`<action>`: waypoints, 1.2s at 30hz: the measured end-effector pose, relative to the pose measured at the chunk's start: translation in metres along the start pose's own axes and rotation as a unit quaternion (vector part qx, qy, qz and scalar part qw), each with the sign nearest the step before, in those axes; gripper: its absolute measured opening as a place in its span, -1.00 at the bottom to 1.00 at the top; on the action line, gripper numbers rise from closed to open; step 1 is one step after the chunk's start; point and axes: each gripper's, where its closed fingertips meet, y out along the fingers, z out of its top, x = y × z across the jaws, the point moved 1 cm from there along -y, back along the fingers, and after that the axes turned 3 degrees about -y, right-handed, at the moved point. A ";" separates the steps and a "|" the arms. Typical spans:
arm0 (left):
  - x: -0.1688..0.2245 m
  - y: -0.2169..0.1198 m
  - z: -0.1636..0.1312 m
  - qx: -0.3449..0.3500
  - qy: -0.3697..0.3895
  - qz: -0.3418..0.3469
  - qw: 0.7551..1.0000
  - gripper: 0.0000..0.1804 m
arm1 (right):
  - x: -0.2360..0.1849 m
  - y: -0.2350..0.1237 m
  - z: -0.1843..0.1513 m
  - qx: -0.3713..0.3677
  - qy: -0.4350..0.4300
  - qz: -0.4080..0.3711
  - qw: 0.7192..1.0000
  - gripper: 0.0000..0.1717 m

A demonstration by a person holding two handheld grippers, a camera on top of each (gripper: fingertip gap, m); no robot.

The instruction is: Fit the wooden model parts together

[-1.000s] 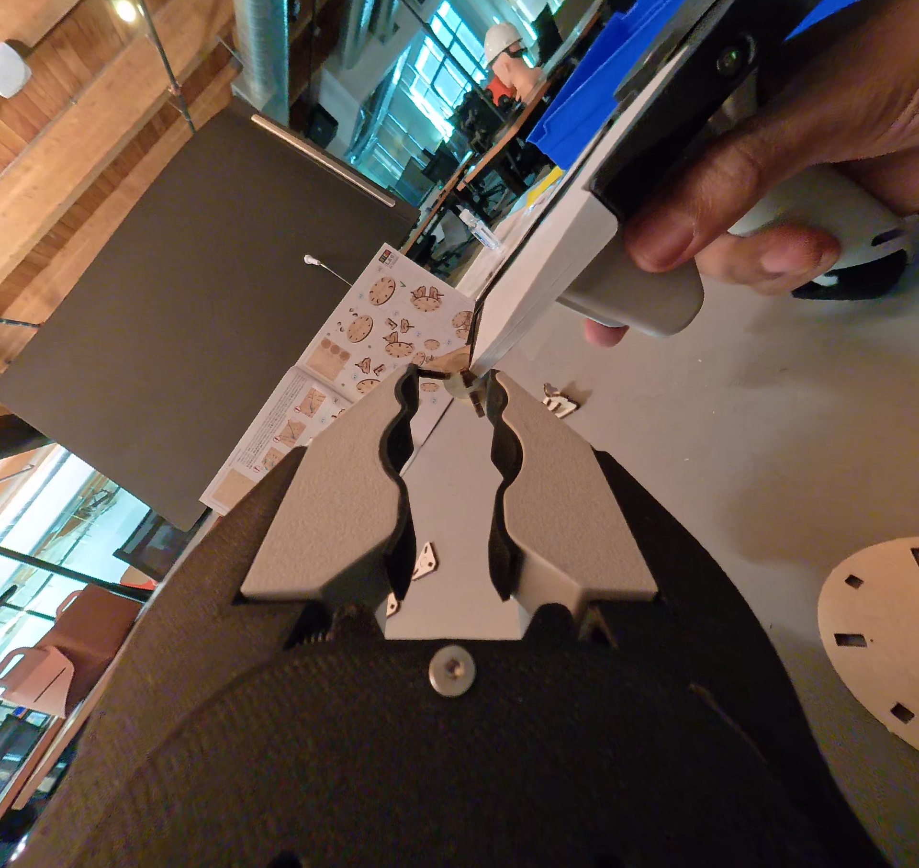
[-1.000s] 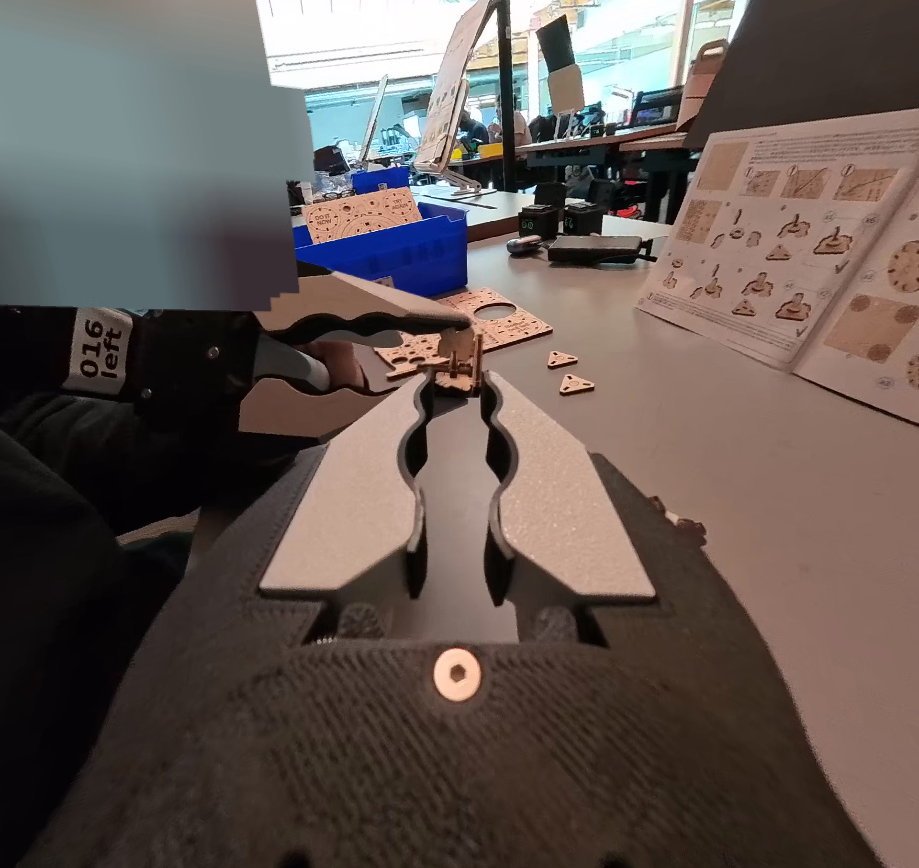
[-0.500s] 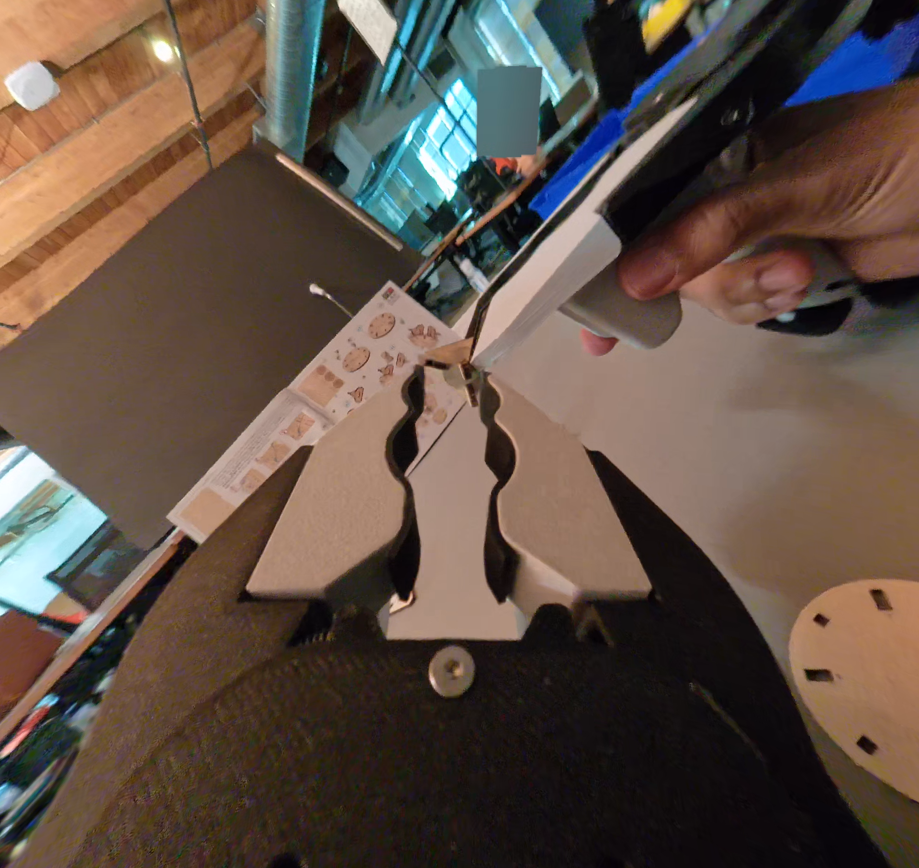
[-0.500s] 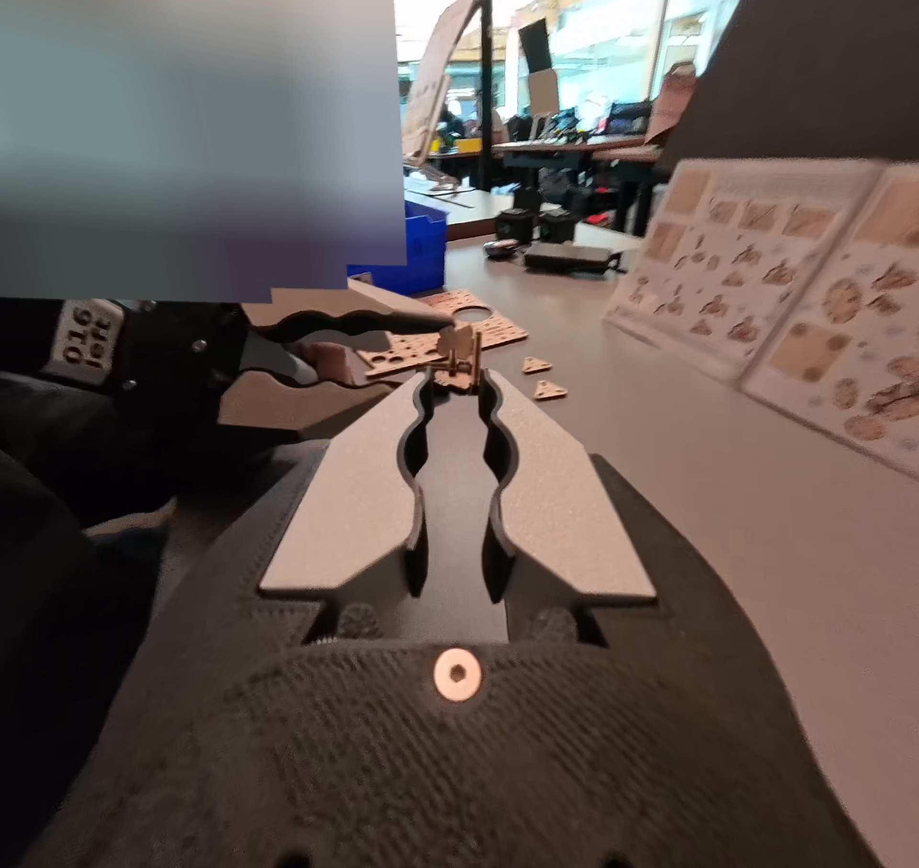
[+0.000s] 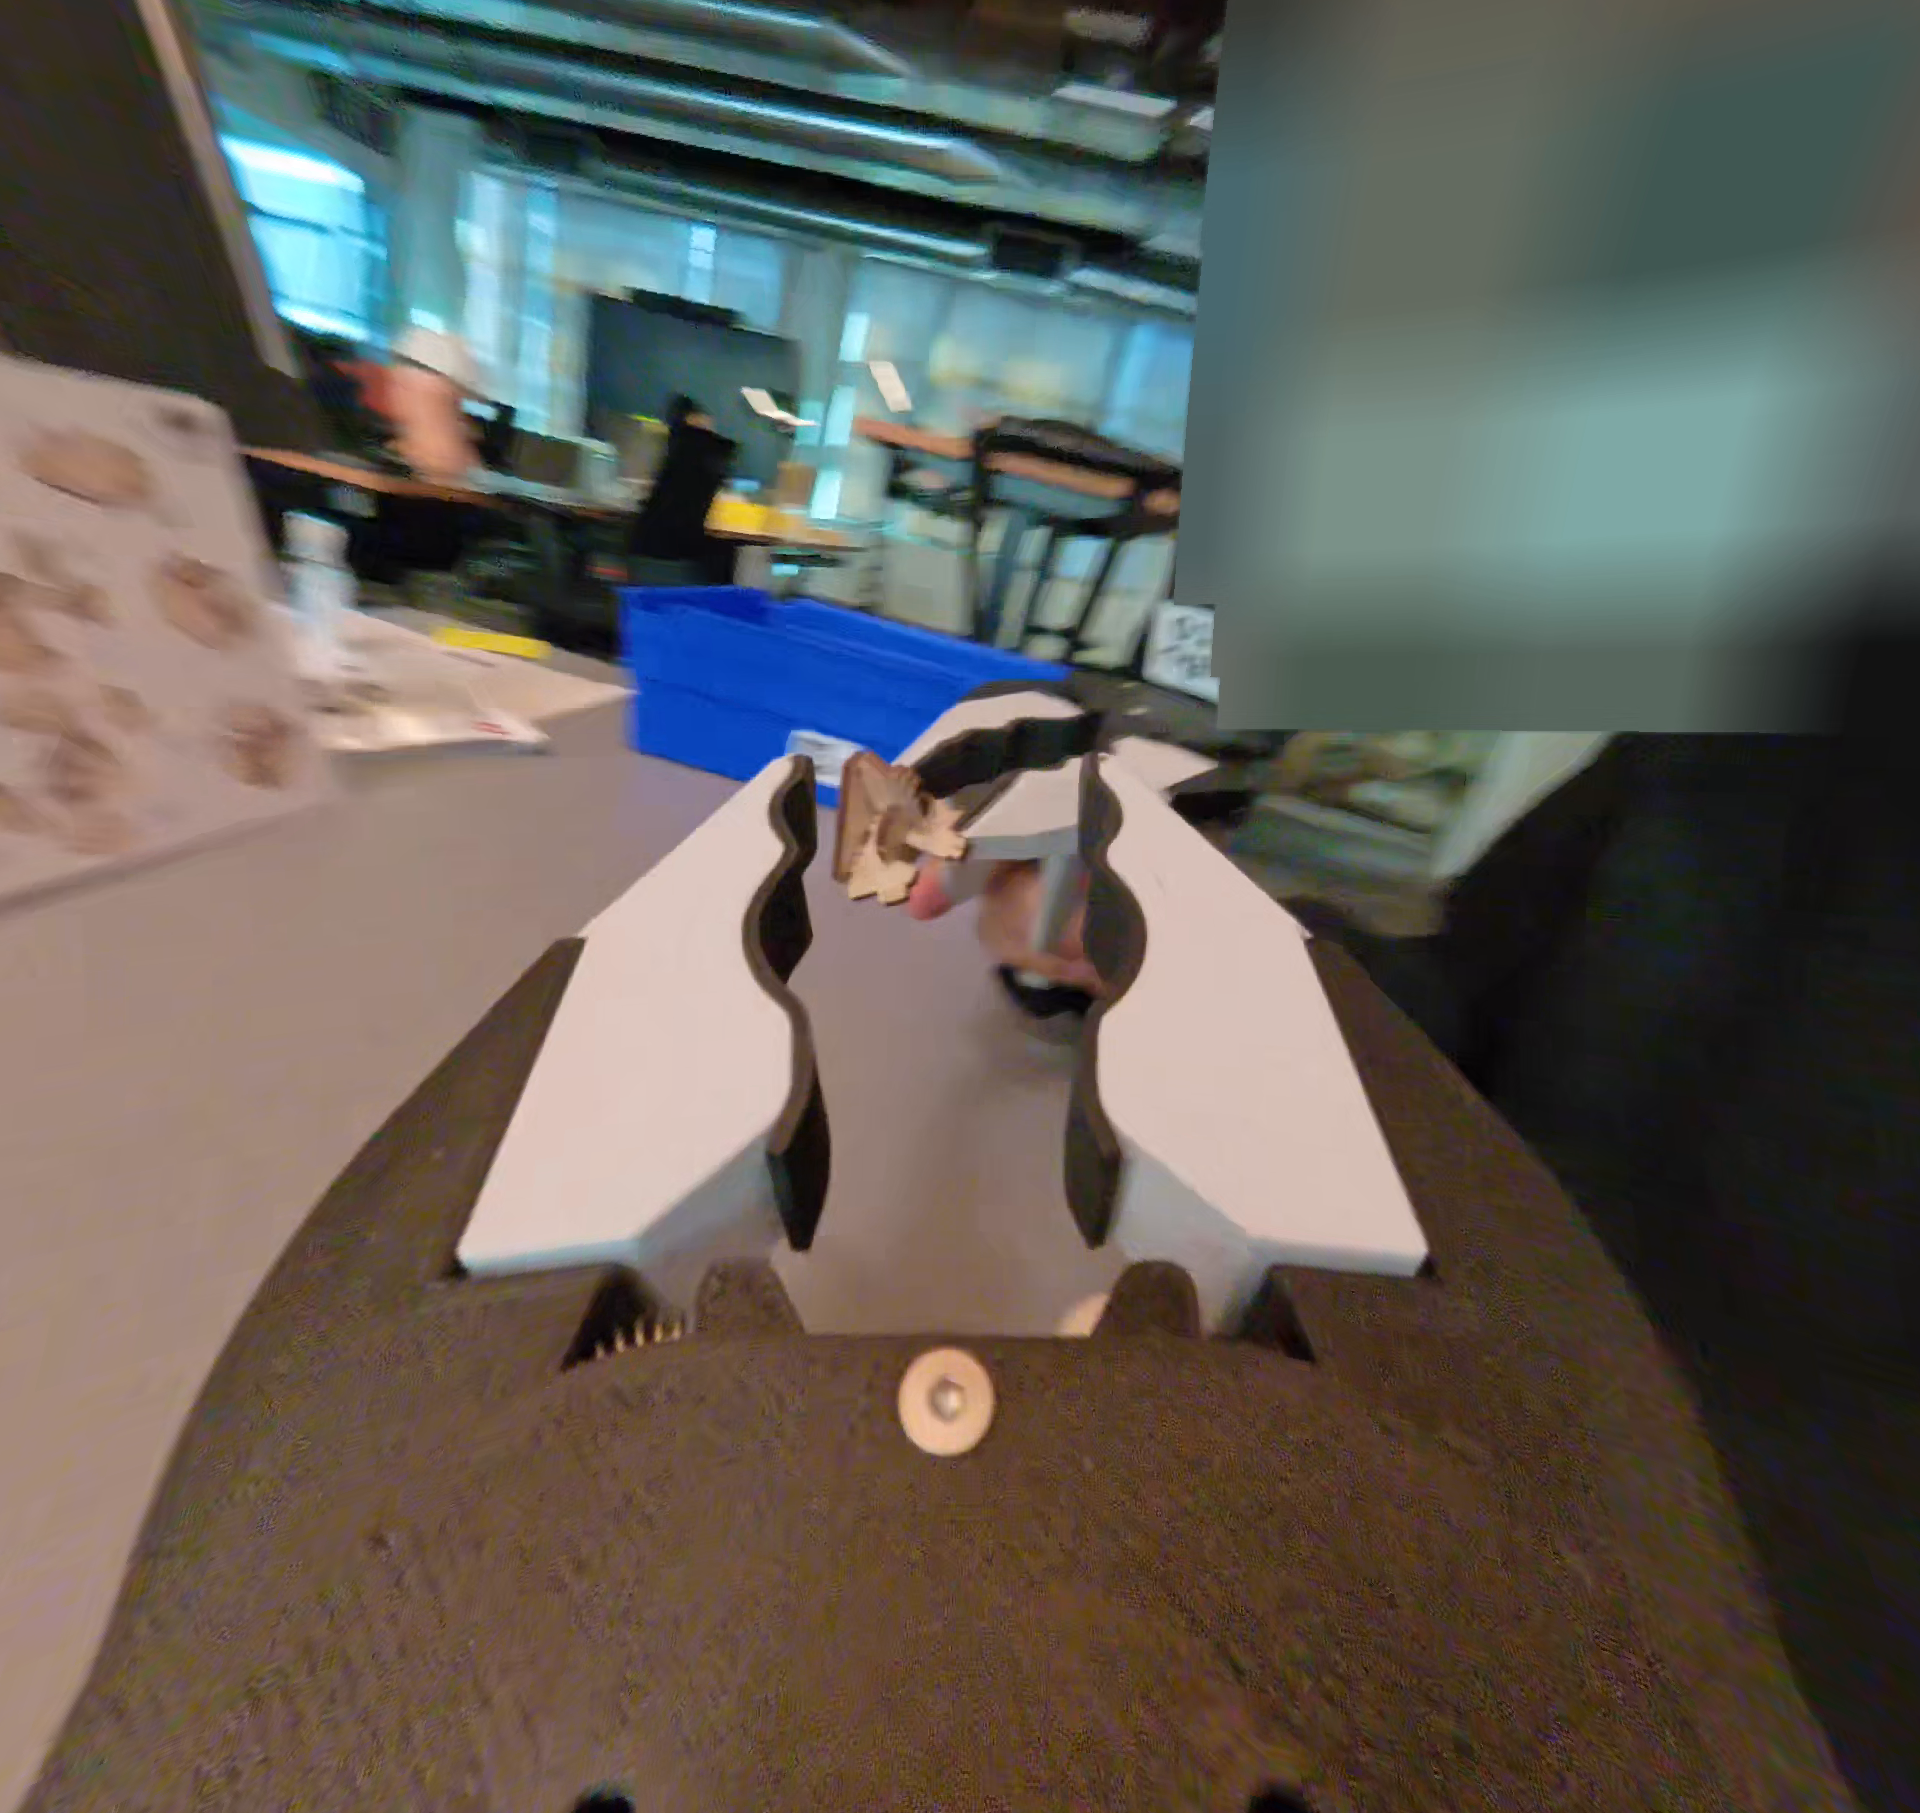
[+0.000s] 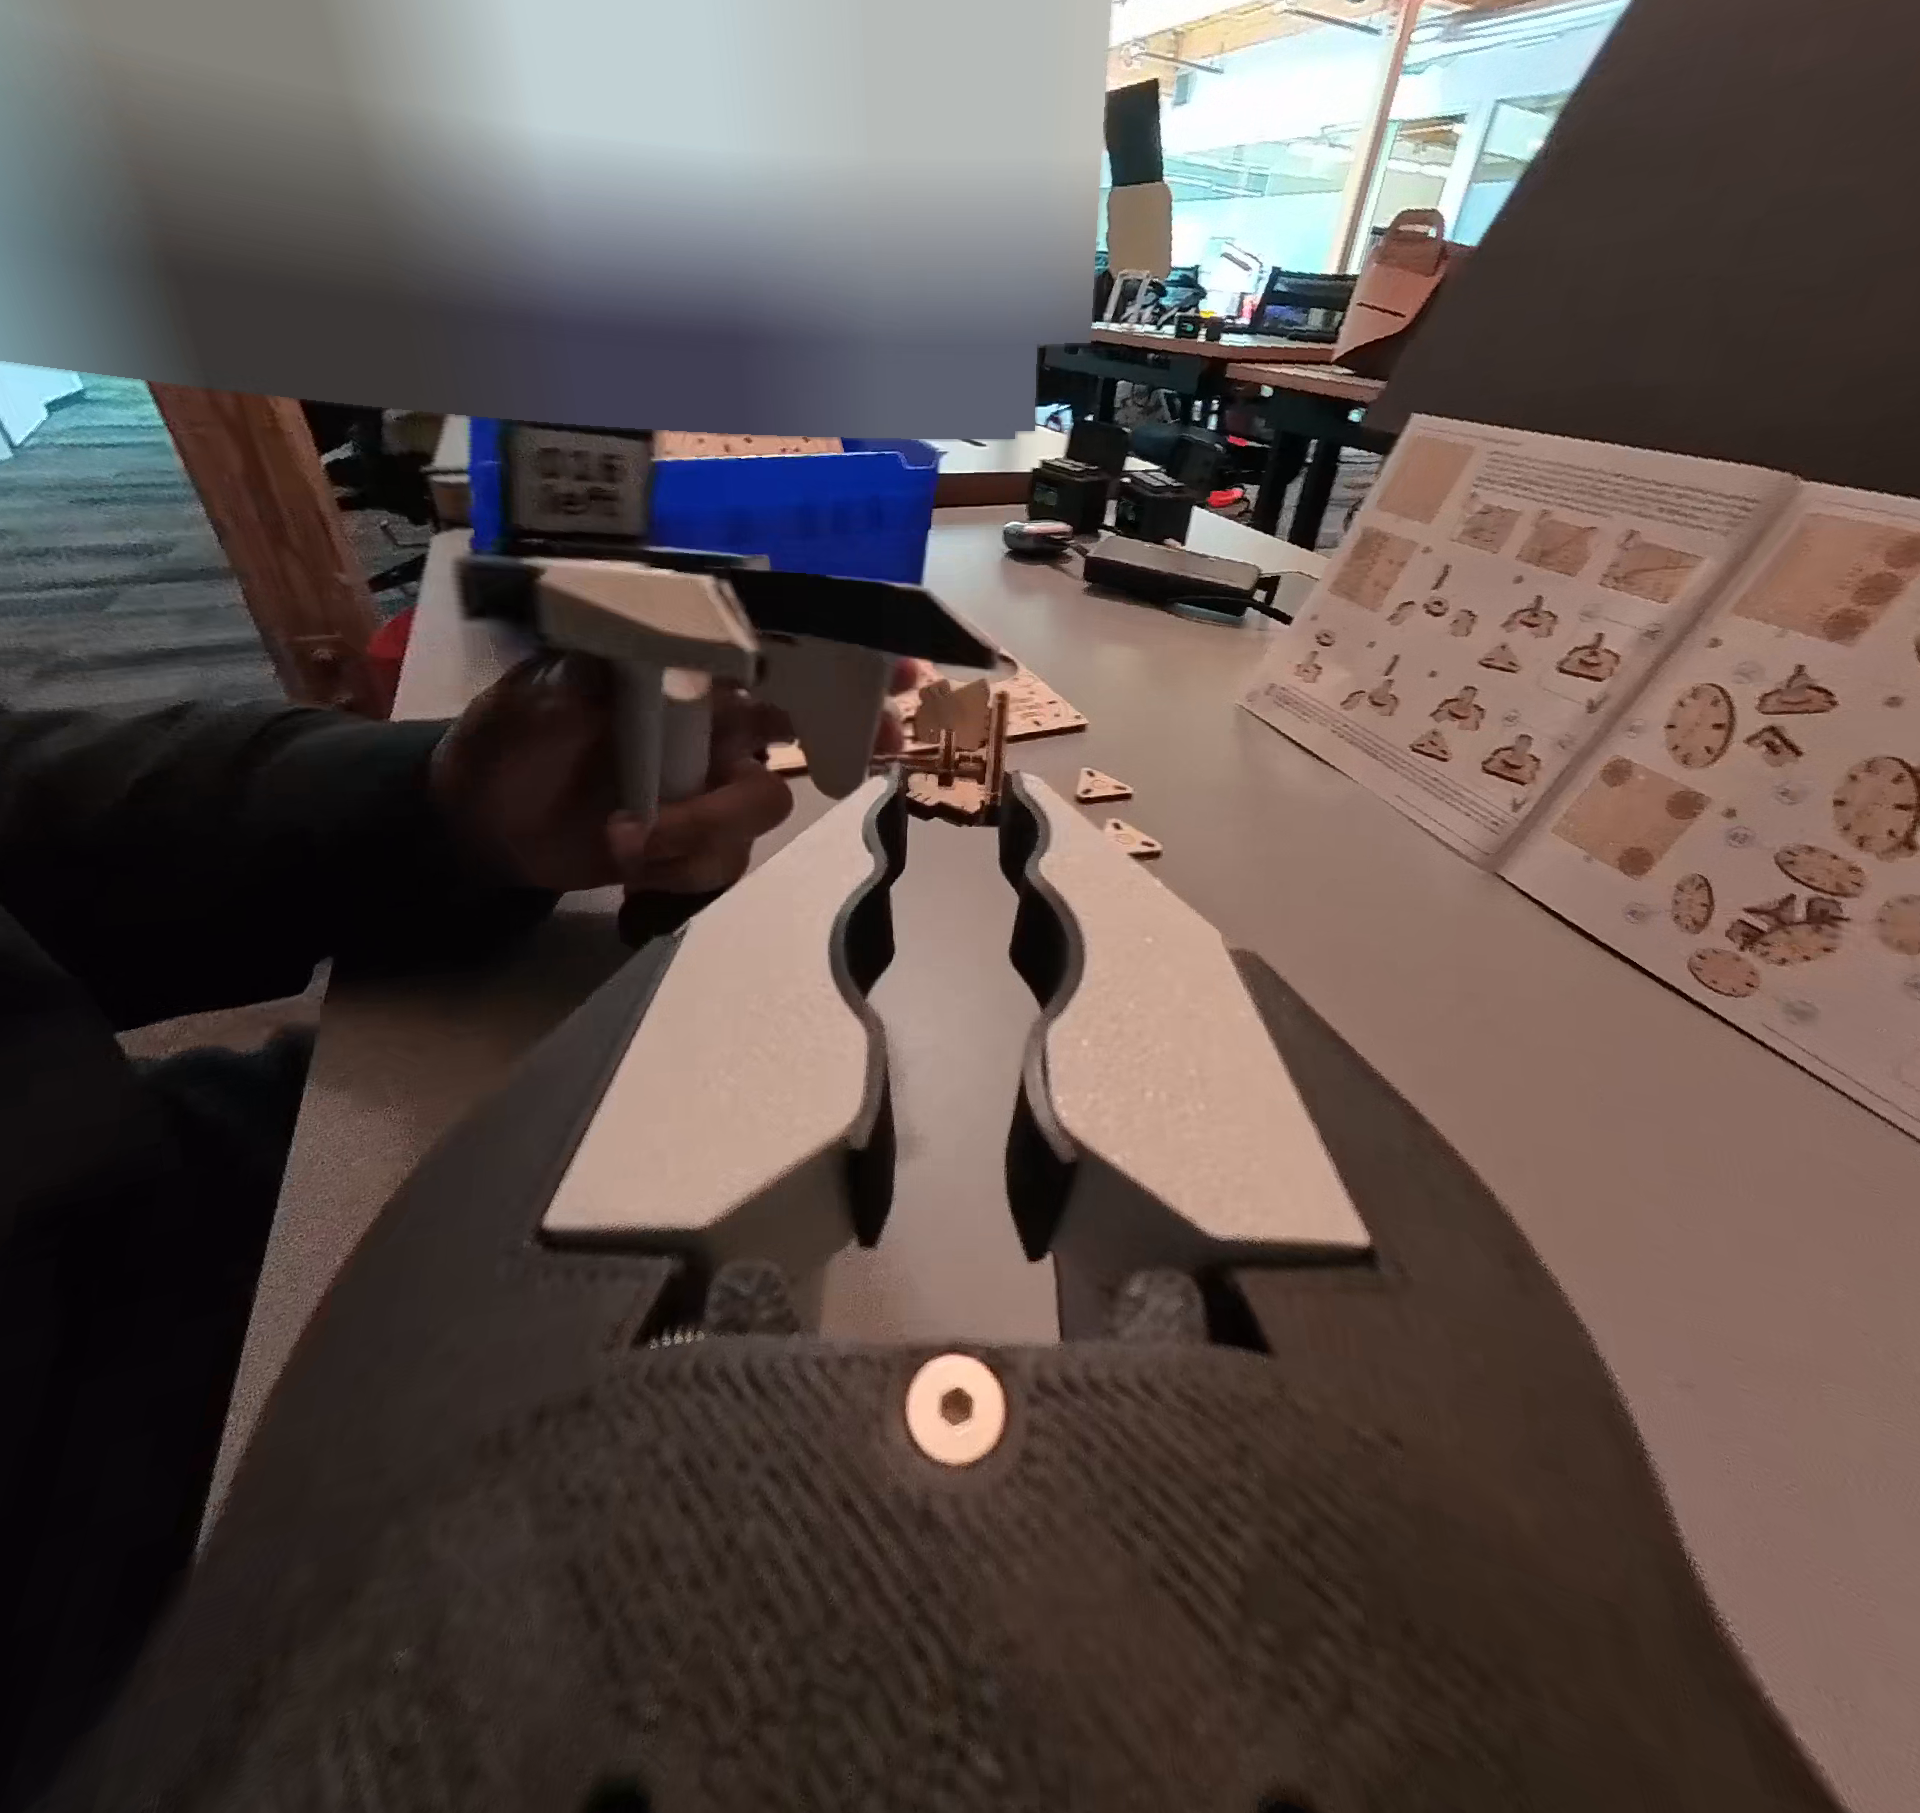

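My right gripper (image 6: 956, 797) is shut on a small light-brown wooden assembly (image 6: 961, 755) of slotted laser-cut parts and holds it just above the grey table (image 6: 1351, 932). My left gripper (image 5: 940, 787) is open wide. The same wooden assembly (image 5: 883, 833) sits between its fingertips with a gap on both sides, held only by the right gripper's fingers (image 5: 1023, 807). In the right wrist view the left gripper's fingers (image 6: 821, 703) stand spread just left of the assembly, with a hand around the grip.
An open instruction booklet (image 6: 1621, 724) lies at the right below a dark board (image 6: 1714, 205). Two small wooden triangles (image 6: 1101, 784) and a cut-out wooden sheet (image 6: 1039, 714) lie beyond the assembly. A blue bin (image 6: 810, 516) and a black adapter (image 6: 1164, 563) stand farther back.
My left gripper has opened wide and let go of the wooden assembly, and its view has swung level. My right gripper still holds the assembly.
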 end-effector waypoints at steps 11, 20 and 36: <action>0.019 -0.003 -0.004 -0.011 -0.093 -0.116 0.989 -0.71 | -0.017 -0.004 0.012 0.057 0.091 0.105 0.989 -0.81; 0.008 -0.006 0.003 0.010 -0.109 -0.097 0.989 -0.61 | -0.017 -0.004 0.014 0.065 0.096 0.106 0.988 -0.82; 0.016 0.001 -0.011 -0.029 -0.063 -0.093 0.993 -0.54 | -0.017 -0.010 0.026 0.126 0.206 0.175 0.955 -0.82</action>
